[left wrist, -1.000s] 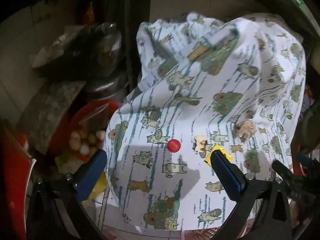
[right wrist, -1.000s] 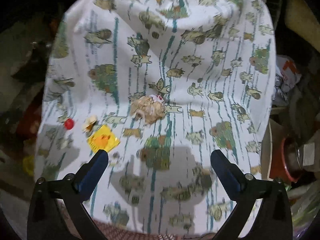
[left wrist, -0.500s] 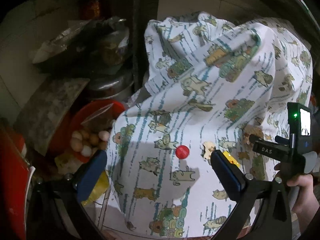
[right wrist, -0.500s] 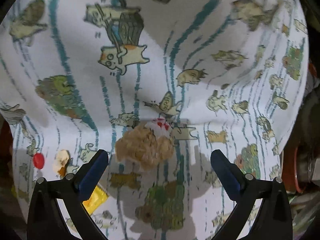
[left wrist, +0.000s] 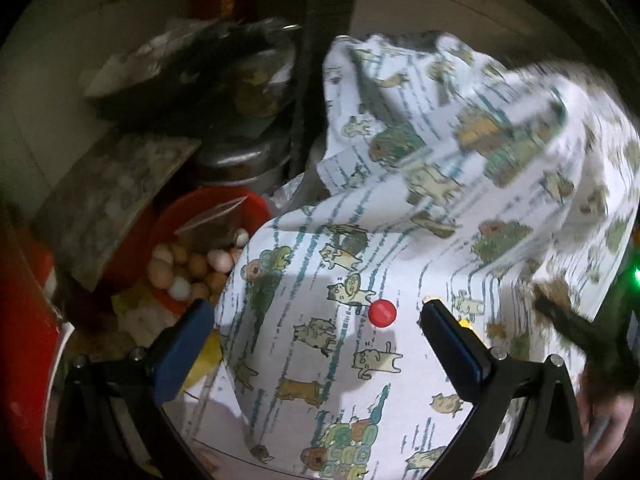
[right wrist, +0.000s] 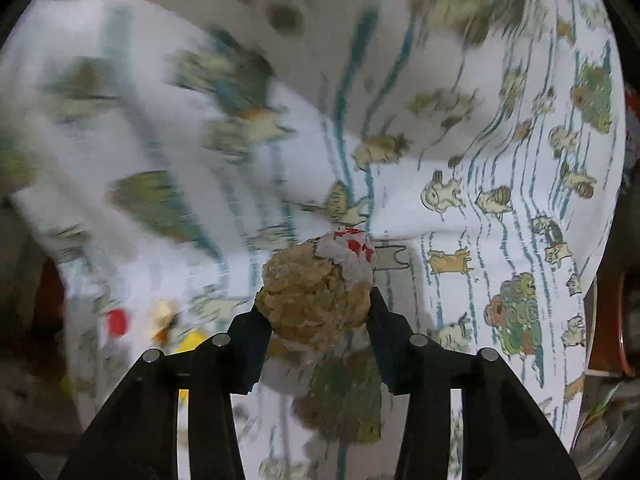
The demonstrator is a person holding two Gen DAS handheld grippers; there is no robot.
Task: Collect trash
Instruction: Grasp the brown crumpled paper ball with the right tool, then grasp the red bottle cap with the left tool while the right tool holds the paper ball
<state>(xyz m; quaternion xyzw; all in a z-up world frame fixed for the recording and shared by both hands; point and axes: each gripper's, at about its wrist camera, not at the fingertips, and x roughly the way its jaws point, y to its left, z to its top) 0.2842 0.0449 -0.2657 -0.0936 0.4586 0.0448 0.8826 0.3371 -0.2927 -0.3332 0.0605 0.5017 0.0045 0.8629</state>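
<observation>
A cartoon-print white cloth covers the surface and carries scattered trash. My right gripper is shut on a crumpled brown paper wad with a white and red scrap on top. A red bottle cap lies on the cloth between my left gripper's open, empty fingers. It also shows blurred in the right wrist view, beside a pale scrap and a yellow wrapper. The yellow wrapper peeks out behind my left gripper's right finger. The right gripper appears blurred at the right edge.
Left of the cloth stands a red bowl with eggs under a plastic bag. Behind it are metal pots, a grey board and a red container. A dark post rises by the cloth's back corner.
My right gripper moved in on the brown paper wad and closed on it. The left gripper stayed open over the red cap; the view shifted slightly.
</observation>
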